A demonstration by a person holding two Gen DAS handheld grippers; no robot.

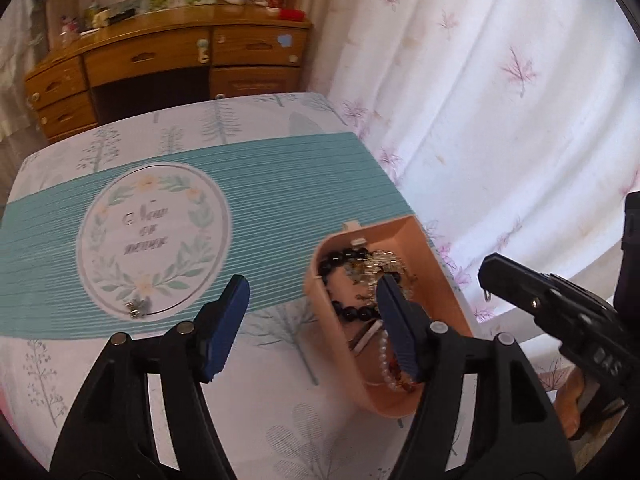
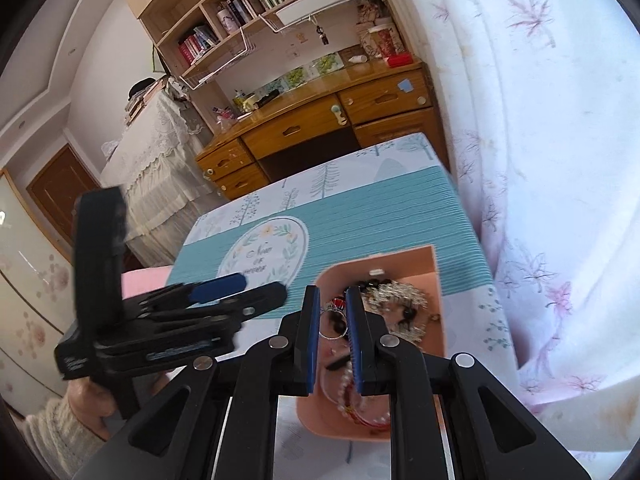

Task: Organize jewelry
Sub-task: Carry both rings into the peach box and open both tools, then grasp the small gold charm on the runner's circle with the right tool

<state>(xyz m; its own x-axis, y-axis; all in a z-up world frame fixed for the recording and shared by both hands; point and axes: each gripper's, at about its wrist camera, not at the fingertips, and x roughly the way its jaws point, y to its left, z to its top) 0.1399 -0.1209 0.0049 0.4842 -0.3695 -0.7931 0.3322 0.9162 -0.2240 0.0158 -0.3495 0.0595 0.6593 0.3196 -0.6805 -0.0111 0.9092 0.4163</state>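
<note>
A peach jewelry box [image 1: 444, 304] stands open near the table's right edge, holding black bead bracelets [image 1: 352, 312], a pearl string [image 1: 384, 360] and a gold chain tangle [image 1: 380, 264]. My left gripper [image 1: 312, 300] is open and empty, its right finger over the box. A small silver piece [image 1: 138, 307] lies on the teal placemat [image 1: 280, 184]. In the right wrist view the box [image 2: 400, 264] sits below my right gripper [image 2: 333, 300], whose jaws stand a narrow gap apart over a silver ring [image 2: 332, 334]; nothing is clamped.
The table has a white tree-print cloth [image 1: 260, 400]. A floral curtain [image 1: 500, 100] hangs close on the right. A wooden desk [image 1: 160, 64] stands beyond the far edge. The other gripper shows at the right edge of the left wrist view [image 1: 560, 320].
</note>
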